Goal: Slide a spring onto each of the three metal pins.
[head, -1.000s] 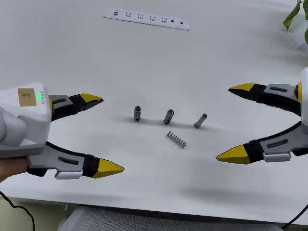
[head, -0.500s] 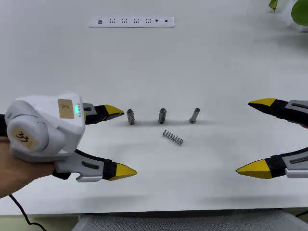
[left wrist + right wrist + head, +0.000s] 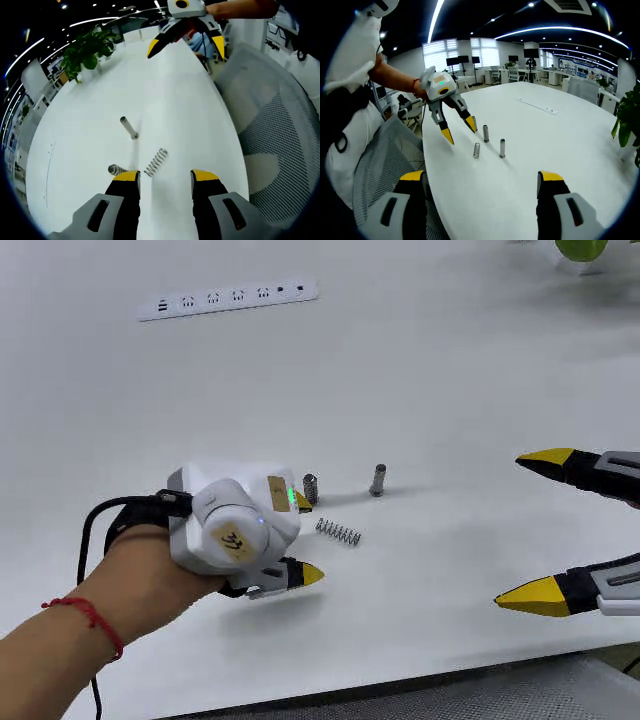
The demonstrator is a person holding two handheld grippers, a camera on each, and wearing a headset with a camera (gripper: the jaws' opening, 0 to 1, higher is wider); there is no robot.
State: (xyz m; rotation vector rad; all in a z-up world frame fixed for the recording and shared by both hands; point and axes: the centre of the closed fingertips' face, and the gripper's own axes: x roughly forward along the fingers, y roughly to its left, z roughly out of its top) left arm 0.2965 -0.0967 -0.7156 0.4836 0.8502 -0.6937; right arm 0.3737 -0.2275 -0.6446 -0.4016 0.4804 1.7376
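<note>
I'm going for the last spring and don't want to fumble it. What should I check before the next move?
1. Loose spring lies free on the table: ok.
2. Left tongs open, spring just ahead of their gap: ok.
3. Bare pin standing, nothing on it: ok.
4. Middle pin and end pin each carry a spring: ok.
5. Right tongs open, well apart from the pins: ok.
6. Spring's coils undamaged: cannot tell.
</note>
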